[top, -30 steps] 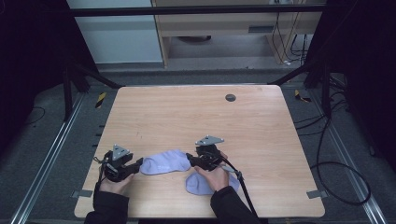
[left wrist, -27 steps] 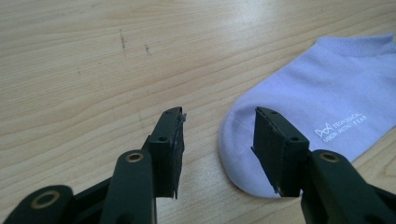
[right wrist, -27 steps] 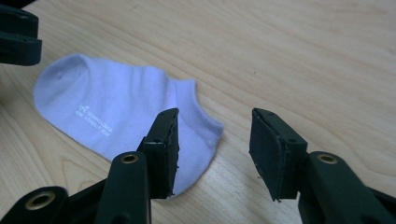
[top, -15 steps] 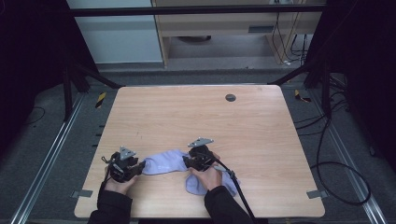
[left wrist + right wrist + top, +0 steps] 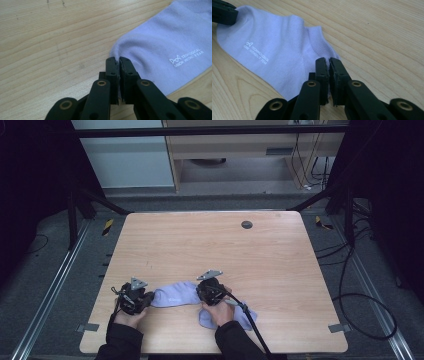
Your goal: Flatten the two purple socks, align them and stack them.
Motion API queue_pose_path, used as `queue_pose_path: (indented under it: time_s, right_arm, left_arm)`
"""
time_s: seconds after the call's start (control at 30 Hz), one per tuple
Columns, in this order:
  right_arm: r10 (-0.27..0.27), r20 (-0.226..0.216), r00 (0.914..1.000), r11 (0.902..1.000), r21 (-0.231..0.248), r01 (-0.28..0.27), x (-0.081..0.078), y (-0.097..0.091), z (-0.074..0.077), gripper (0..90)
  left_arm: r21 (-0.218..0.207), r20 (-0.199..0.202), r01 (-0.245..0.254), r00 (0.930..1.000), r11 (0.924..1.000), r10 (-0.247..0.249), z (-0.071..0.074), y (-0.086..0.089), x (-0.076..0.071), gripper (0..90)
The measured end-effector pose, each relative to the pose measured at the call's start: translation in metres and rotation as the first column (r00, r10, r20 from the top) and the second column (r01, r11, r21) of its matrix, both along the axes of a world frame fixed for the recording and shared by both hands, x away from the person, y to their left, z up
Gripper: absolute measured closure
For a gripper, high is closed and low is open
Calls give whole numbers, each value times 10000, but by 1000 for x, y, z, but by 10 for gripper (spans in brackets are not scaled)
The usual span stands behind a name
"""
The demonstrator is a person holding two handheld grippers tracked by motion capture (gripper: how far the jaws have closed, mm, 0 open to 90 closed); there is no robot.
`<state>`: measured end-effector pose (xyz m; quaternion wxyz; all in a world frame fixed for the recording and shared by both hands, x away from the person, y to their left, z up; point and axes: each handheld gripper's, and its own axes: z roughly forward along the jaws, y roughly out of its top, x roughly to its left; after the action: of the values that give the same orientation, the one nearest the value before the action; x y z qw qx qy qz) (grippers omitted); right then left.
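My left gripper (image 5: pixel 119 61) and right gripper (image 5: pixel 329 62) have jaws clamped on the lilac sock (image 5: pixel 172 294); gripper views resolve white lettering (image 5: pixel 186 58); second sock (image 5: pixel 240 317) partly hidden by my hand (image 5: pixel 220 312).

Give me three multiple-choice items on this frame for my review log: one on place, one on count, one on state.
1. Where on the table does the held sock lie?
A. near edge
B. far edge by the round hole
C. right edge

2. How many lavender socks are on the table?
A. one
B. two
C. four

3. How do the left gripper's jaws stand?
A. wide open
B. shut on the sock
C. shut on nothing

Answers:
1 A, the sock lies by the person's hands.
2 B, a second sock lies under the right hand.
3 B, the jaws pinch the sock's end, as the right gripper does the other.
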<state>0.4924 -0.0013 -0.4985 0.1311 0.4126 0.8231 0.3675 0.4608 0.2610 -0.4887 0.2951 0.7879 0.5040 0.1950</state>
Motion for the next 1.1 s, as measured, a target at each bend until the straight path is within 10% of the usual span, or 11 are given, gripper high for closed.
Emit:
queue_pose_path:
  time_s: [0.57, 1.1]
  right_arm:
    - [174, 550, 9983, 9960, 868, -222, -19, -37, 38, 875]
    - [-9, 843, 9964, 9957, 921, -69, -49, -108, 60, 875]
  left_arm:
    - [-1296, 1124, 638, 9924, 9895, -493, 34, -16, -16, 865]
    - [-1268, 1247, 2081, 9733, 9698, -1925, 47, -75, -28, 865]
